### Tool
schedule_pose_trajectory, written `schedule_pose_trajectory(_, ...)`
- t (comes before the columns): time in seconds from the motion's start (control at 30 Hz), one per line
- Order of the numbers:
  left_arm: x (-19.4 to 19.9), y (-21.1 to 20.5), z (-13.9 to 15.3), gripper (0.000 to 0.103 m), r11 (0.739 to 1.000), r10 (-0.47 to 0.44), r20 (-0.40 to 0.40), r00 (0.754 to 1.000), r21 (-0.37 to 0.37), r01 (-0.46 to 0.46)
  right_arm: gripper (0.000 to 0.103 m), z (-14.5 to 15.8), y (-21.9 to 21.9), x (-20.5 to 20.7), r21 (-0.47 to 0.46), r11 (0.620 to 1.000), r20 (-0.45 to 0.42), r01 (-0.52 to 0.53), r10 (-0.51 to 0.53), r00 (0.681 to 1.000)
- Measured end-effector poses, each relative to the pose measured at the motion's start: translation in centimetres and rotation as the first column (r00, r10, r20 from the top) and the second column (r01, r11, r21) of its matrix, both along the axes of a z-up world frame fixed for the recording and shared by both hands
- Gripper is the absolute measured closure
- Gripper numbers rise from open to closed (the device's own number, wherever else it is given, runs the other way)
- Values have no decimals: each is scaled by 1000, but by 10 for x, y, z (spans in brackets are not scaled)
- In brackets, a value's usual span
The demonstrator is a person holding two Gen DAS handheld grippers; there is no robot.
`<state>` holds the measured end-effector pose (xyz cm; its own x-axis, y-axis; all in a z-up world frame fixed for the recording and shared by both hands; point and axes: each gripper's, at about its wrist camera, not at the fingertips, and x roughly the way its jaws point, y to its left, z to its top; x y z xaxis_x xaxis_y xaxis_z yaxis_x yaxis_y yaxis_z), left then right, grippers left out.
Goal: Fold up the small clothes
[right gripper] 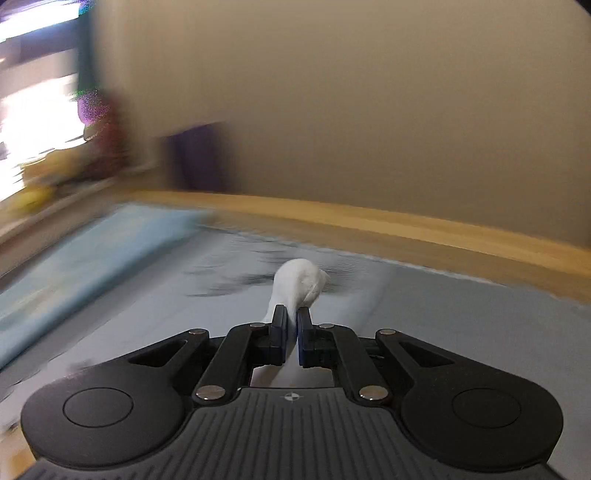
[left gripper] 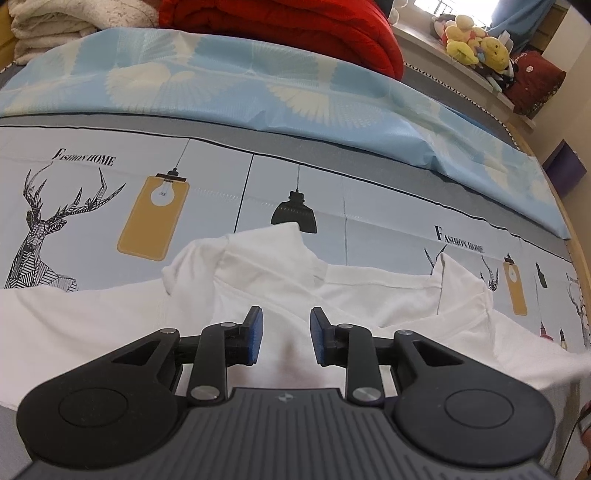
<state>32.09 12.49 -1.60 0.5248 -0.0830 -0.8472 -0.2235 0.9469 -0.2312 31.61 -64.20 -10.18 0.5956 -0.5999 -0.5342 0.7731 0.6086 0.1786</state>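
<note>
A small white garment [left gripper: 280,284] lies spread on the bed, its sleeves folded inward, across the lower half of the left wrist view. My left gripper [left gripper: 286,338] is open just above the garment's middle, holding nothing. My right gripper [right gripper: 291,328] is shut on a bunched corner of the white garment [right gripper: 297,282], which sticks out past the fingertips above the bed. The right wrist view is motion-blurred.
The bed sheet [left gripper: 207,192] is pale blue with deer and lamp prints. A light blue quilt [left gripper: 258,85], a red blanket [left gripper: 295,26] and white towels [left gripper: 55,22] lie at the far side. Plush toys [left gripper: 476,44] sit on a sill. A wooden bed edge [right gripper: 369,218] runs across.
</note>
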Motion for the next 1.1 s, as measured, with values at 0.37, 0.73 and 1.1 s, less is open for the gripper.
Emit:
schedule_pose_trajectory(0.37,-12,1,22,70,999,-52,42,998,-8,52,58,-28,-40,-48,38,962,-258,271,-253,932)
schedule_pose_trajectory(0.73,-102,29,65,70,996,-84,159,984,28,81,59,105,107,-93,163,866,-2,-473,480,877)
schedule_pose_trajectory(1.1,-298,36,-16,70,994,-60,-36,998,-92,56,58,67,232,-206,386,620,-127,-683,769,626)
